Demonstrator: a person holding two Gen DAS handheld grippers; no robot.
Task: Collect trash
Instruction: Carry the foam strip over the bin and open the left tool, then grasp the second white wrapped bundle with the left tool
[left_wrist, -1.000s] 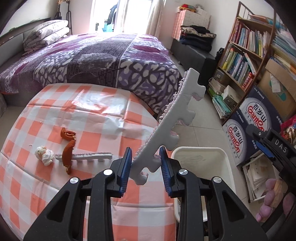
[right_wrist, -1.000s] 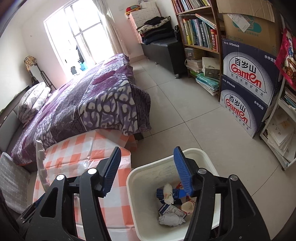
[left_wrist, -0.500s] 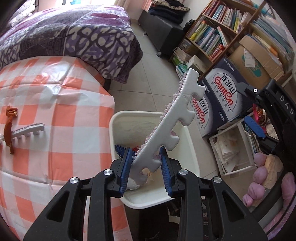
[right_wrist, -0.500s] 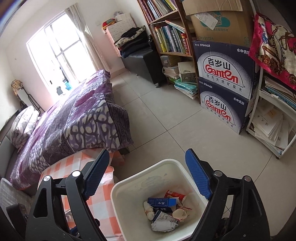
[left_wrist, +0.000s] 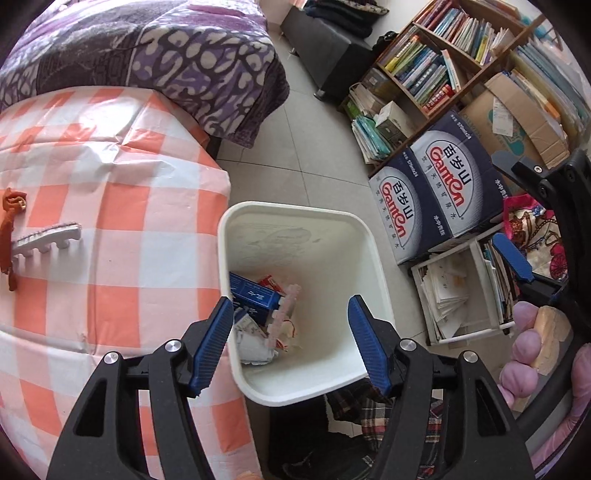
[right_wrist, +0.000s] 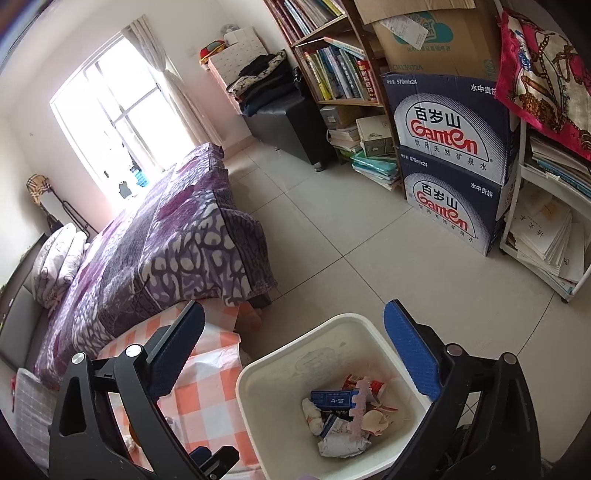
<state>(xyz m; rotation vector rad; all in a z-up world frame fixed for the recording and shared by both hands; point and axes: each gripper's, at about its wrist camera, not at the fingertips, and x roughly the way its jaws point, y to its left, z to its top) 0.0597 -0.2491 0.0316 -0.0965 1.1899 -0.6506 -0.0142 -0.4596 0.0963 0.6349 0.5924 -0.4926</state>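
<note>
Bench (left_wrist: 110, 177) with the orange check cloth lies to the left in my left wrist view. The white bin (left_wrist: 369, 240) stands on the floor just beside its right edge, directly under both grippers.

In the bin: a pink-white foam strip (left_wrist: 284, 314) lying on the paper and carton scraps, free of either gripper. The right wrist view shows the same strip (right_wrist: 358, 406) tilted across the pile.

Left gripper (left_wrist: 291, 339): jaws opening, nothing between the pads; the strip shows through the gap but sits well below, down in the bin. Right gripper (right_wrist: 295, 354): jaws also opening, nearly full width, empty, pointed over the bin's near rim.

Trash left on the bench, far left of my left view: a second foam strip (left_wrist: 46, 240), long axis running left-right, its toothed edge toward me. Touching its left end is an orange piece (left_wrist: 9, 229), possibly peel, cut off by the frame edge, so I cannot say for certain.

Judgement for the next move: the second strip lies up and left of the left gripper, and the left hand is the nearer one. Since its long axis runs sideways, the jaws would close across the narrow width only after a roll of the wrist. The right gripper is on the far side of the bin and poorly placed for it.
</note>
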